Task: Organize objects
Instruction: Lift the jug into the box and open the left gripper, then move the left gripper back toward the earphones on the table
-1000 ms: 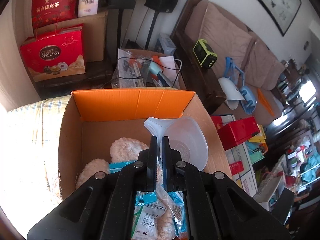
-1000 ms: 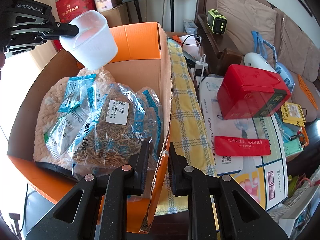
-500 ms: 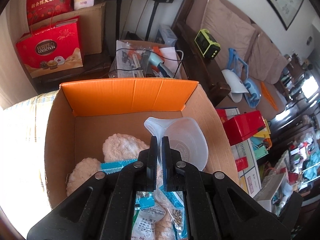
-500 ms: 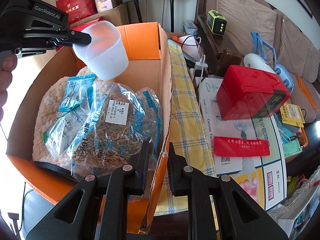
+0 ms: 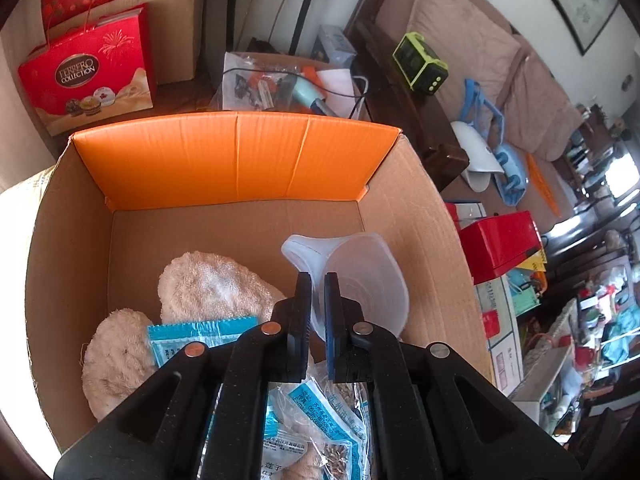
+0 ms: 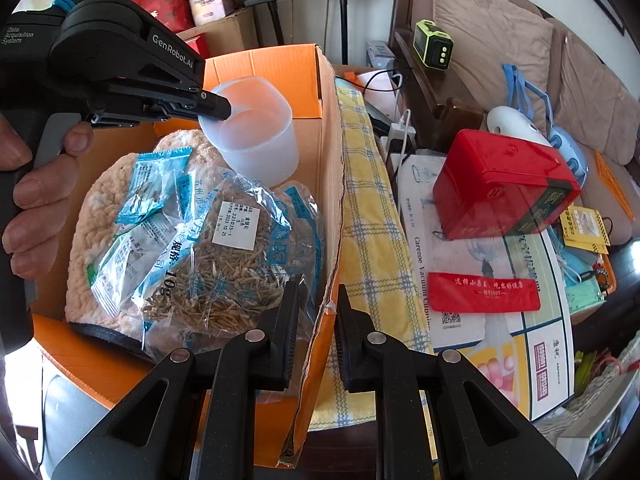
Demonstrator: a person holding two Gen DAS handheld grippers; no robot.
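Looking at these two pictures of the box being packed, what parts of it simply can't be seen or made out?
- Floor of the cardboard box: both views, covered by the fluffy cloth and the herb packets.
- Under the plastic cup: left wrist view, the left gripper blocks it.
- Box's near corner: right wrist view, behind the right gripper.
- Small print on packets: too small in both views.

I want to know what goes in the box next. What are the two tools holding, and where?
The left tool pinches the clear plastic cup by its rim. The right tool clamps the cardboard box by its side wall.
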